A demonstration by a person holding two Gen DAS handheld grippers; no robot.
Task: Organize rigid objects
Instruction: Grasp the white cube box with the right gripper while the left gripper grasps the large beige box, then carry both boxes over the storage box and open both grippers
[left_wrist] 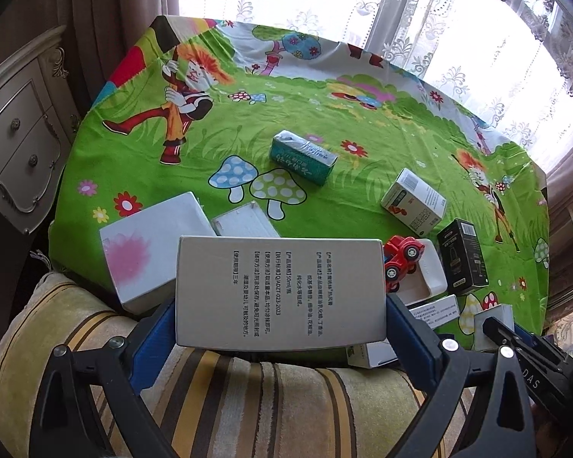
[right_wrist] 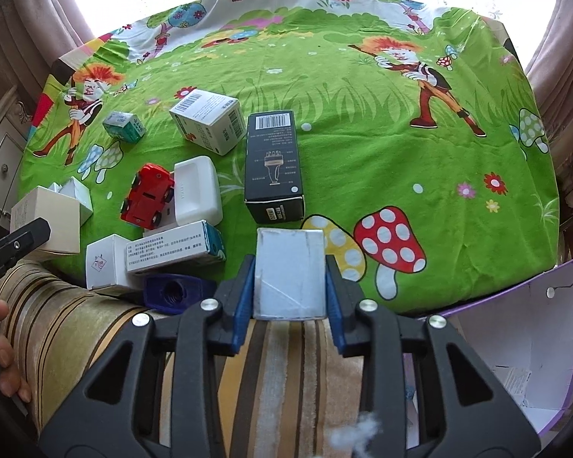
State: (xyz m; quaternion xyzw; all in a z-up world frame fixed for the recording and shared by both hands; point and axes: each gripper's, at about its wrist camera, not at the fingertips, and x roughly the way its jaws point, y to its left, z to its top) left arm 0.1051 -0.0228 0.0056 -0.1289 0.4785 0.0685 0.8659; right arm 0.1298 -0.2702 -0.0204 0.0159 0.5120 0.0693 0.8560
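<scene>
each hand-held gripper clamps a box: left [left_wrist: 280,324] a grey box [left_wrist: 280,292], right [right_wrist: 289,294] a white box [right_wrist: 289,273].

Mostly cardboard and plastic sitting on printed cloth.

The tablecloth [right_wrist: 363,145] is soft matte fabric with slight creases. The grey box [left_wrist: 280,292] looks like smooth matte cardboard with printed text, and the small white box [right_wrist: 289,273] is scuffed paperboard. The black box [right_wrist: 273,160] has a faint satin sheen, and the teal box [left_wrist: 301,156] is glossy up top. The red toy car [right_wrist: 147,196] and white tray [right_wrist: 196,191] are shiny plastic. The grippers have matte black plastic arms, blue pads [right_wrist: 242,305] and bright metal screws. The striped cushion [left_wrist: 248,400] looks plush.
</scene>
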